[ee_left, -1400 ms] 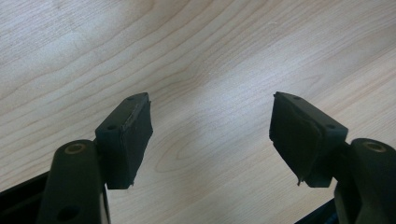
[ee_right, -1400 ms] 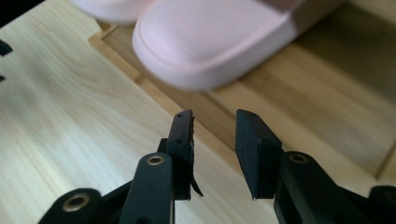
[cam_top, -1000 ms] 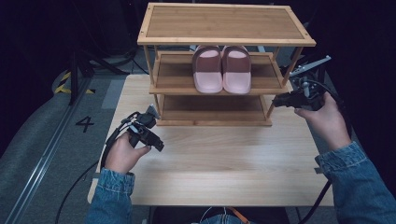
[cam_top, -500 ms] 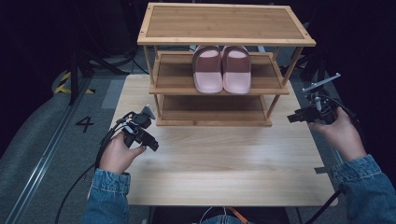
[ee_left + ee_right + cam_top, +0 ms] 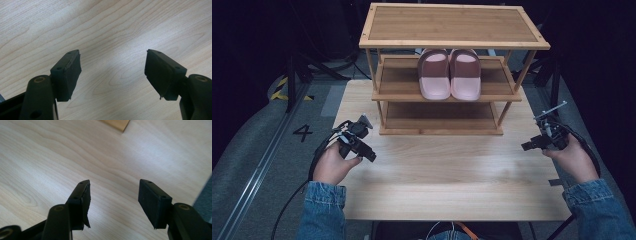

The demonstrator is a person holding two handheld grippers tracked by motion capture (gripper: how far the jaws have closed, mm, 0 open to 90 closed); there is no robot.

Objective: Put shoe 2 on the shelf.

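Note:
A pair of pink slippers (image 5: 449, 75) sits side by side on the middle shelf of a wooden shoe rack (image 5: 447, 70) at the table's far side. My left gripper (image 5: 369, 154) hovers low over the table's left part, open, with bare wood between its pads (image 5: 71, 71). My right gripper (image 5: 528, 146) is near the table's right edge, to the right of the rack and apart from it. Its jaws have just been opening and stand wide apart with nothing between them (image 5: 113, 200).
The light wooden table (image 5: 447, 180) has bare room in front of the rack. A corner of the rack's base (image 5: 116, 124) shows at the top of the right gripper view. Grey floor with a painted number (image 5: 303, 132) lies to the left.
My right gripper has come down and away from the rack's right post toward the table's right edge. The left hand has stayed nearly in place.

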